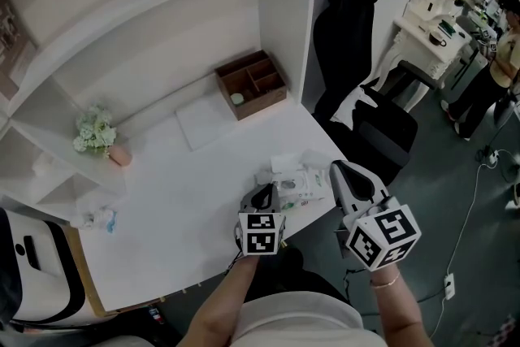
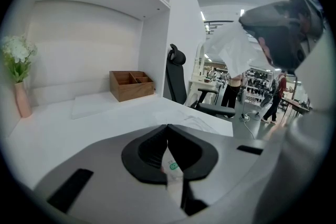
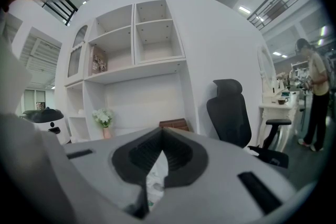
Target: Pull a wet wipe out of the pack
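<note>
The wet wipe pack (image 1: 297,188) lies near the front right corner of the white desk (image 1: 162,199). My left gripper (image 1: 264,191) is shut on the pack's near edge; the left gripper view shows its green-printed film (image 2: 172,168) pinched between the jaws (image 2: 168,126). My right gripper (image 1: 335,169) is at the pack's right side and is shut. In the left gripper view it (image 2: 283,23) holds a white wet wipe (image 2: 233,50) that hangs up and away from the pack. In the right gripper view the jaw tips (image 3: 163,131) meet, with white sheet (image 3: 156,168) in the gap behind them.
A brown wooden box (image 1: 252,84) and a flat white mat (image 1: 203,122) sit at the back of the desk, and a vase of flowers (image 1: 97,130) stands on the left shelf. A black office chair (image 1: 349,28) stands beyond the desk's right edge. A person (image 1: 497,69) stands far right.
</note>
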`<state>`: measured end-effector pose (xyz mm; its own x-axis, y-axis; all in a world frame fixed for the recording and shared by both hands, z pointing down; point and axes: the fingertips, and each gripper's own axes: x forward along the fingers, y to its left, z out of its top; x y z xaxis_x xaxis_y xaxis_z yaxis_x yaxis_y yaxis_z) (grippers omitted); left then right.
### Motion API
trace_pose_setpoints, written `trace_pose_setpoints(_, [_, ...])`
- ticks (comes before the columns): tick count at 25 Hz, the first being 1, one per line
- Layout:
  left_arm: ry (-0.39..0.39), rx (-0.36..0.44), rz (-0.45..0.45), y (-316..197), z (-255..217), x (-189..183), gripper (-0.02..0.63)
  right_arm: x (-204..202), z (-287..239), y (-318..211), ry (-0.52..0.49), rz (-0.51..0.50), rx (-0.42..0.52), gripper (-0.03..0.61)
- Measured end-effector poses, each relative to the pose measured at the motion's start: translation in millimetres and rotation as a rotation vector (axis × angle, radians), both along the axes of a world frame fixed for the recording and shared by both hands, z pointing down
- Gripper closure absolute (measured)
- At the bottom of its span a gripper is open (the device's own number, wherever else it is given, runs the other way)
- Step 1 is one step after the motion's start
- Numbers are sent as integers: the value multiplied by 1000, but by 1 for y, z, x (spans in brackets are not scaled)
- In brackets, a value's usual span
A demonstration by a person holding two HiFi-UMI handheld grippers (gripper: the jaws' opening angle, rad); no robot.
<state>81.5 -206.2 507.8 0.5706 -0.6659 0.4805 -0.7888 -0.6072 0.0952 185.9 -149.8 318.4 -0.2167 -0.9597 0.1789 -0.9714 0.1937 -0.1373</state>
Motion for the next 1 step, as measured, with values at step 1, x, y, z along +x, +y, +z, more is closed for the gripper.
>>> trace_pose_setpoints(1, [1,-1,-2,0,0,0,618,0,0,0,0,0,0,575])
